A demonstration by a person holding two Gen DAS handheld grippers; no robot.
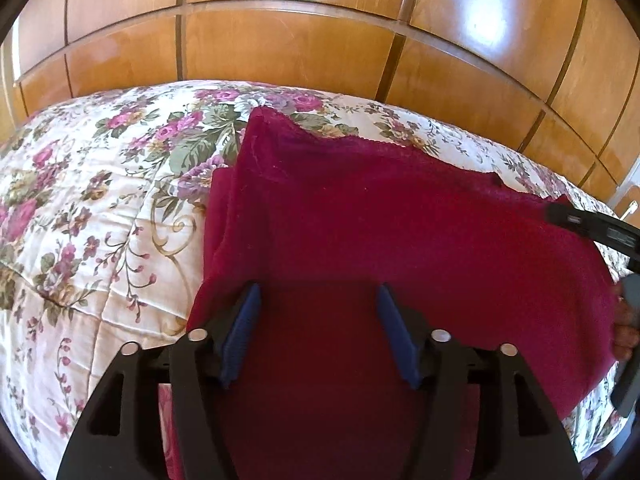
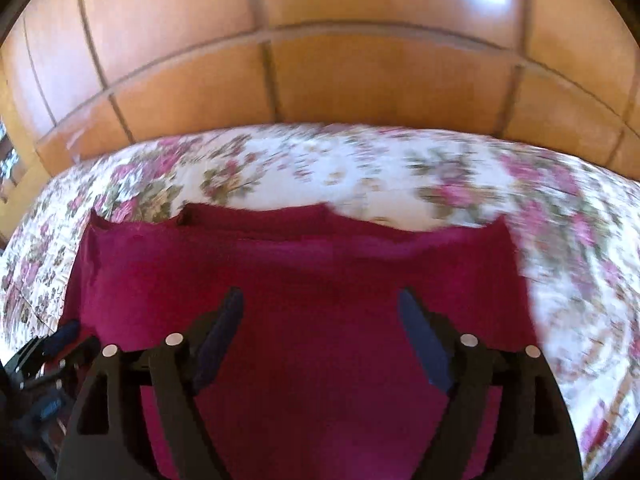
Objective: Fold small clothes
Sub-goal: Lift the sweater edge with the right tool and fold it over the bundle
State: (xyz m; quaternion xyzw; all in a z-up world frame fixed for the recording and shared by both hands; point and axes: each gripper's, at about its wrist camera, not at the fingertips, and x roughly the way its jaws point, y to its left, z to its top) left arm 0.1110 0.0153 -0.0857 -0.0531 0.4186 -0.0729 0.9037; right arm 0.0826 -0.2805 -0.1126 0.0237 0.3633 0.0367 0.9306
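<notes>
A dark red knitted garment lies folded on a floral bedspread. My left gripper hovers over its near part with the blue pads apart and only flat cloth under the gap, nothing pinched. In the right wrist view the same red garment fills the middle, and my right gripper stands wide open above it, gripping nothing. The other gripper shows at the right edge of the left wrist view and at the lower left corner of the right wrist view. The right wrist view is blurred.
A wooden panelled wardrobe rises behind the bed. The floral bedspread spreads out to the left, right and beyond the garment. A hand shows at the right edge of the left wrist view.
</notes>
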